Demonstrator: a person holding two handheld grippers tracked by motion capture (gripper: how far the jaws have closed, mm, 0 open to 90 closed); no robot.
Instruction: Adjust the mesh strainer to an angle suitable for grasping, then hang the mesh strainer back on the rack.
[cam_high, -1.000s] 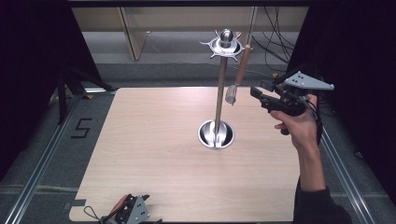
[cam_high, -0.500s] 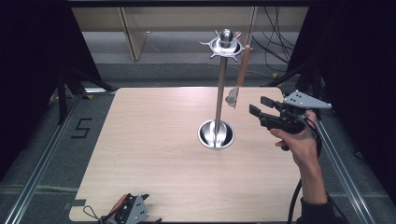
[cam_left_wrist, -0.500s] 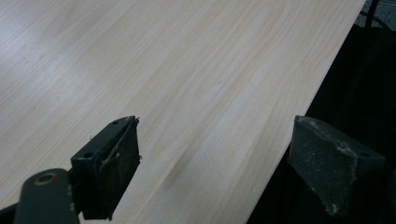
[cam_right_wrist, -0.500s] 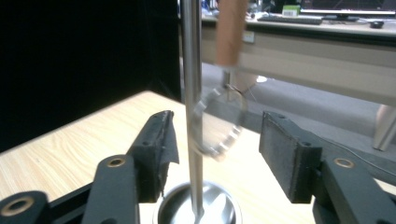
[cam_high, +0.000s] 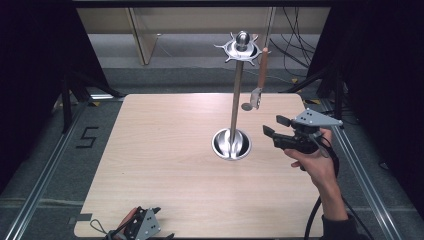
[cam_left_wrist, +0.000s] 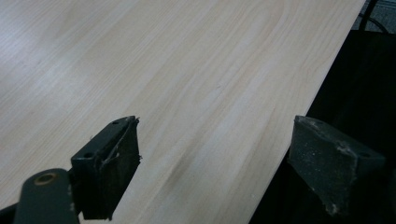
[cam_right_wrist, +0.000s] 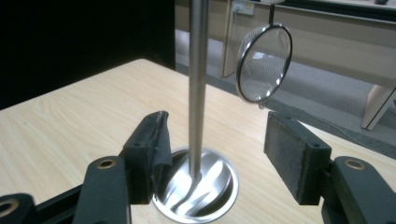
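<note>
The right gripper (cam_high: 272, 127) is holding its two black jaws apart, and they have just been opening wider. Nothing is between the pads (cam_right_wrist: 294, 151); they are pressing on nothing. In the right gripper view, the jaws are pointing at the shiny metal stand (cam_right_wrist: 198, 84), whose thin pole is rising between them farther off. The pole is standing upright in a round, shiny base (cam_right_wrist: 201, 184) on the table (cam_right_wrist: 56, 126). The jaws are near the base but not touching it.

A small round strainer (cam_right_wrist: 264, 63) is hanging just beside the pole, up and to the right in that view. It is made of fine wire net with a dark rim. In the high view it is hanging by its brown handle (cam_high: 262, 67) from the star-shaped top (cam_high: 242, 48) of the stand. It is dangling in the air above the table, apart from the right gripper. A person's hand (cam_high: 315, 162) is holding that gripper over the right side of the table, and a black cable (cam_high: 312, 220) is trailing down from it.

The left gripper (cam_high: 140, 230) is also holding its jaws wide apart with nothing between them. Its pads (cam_left_wrist: 116, 158) are sitting over the light wooden table, right at the near edge. It is well apart from the stand and the strainer.
</note>
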